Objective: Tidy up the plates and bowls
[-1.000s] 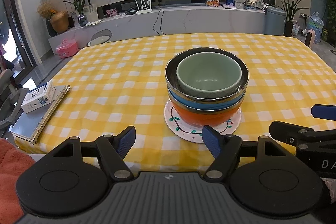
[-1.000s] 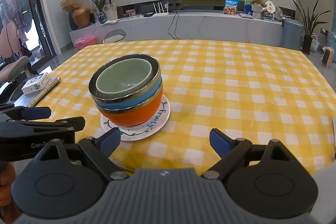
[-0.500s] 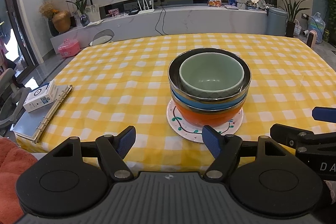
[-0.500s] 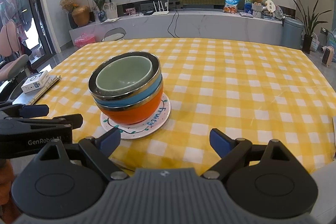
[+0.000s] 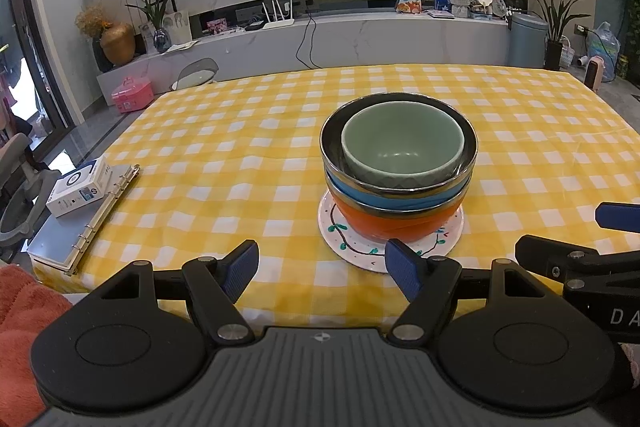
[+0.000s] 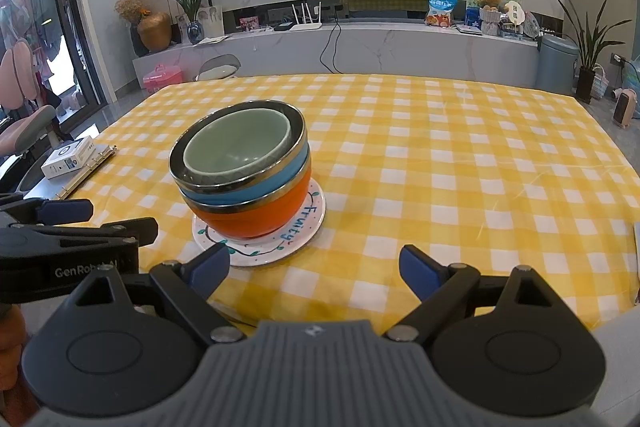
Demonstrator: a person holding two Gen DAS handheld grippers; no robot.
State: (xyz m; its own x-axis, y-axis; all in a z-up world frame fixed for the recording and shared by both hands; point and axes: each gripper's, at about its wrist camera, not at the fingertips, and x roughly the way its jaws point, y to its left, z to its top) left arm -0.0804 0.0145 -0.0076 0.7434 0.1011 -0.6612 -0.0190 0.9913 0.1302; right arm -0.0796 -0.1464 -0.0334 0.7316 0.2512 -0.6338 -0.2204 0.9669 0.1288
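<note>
"Fruity" hand-lettered in blue on plate [image 6: 308,223] rim. "GenRobot AI", partly hidden, printed on left gripper [image 6: 60,223] body. "DA", cut off, on right gripper [image 5: 600,227] body.

Glossy ceramic green bowl [image 5: 402,143] sits in shiny metal-rimmed bowls [image 5: 400,205]; the plate [image 5: 344,241] looks matt, painted. Checked cloth [image 5: 240,147] covers the worktop. Tongs' pads [image 5: 240,269] are ribbed blue.
</note>
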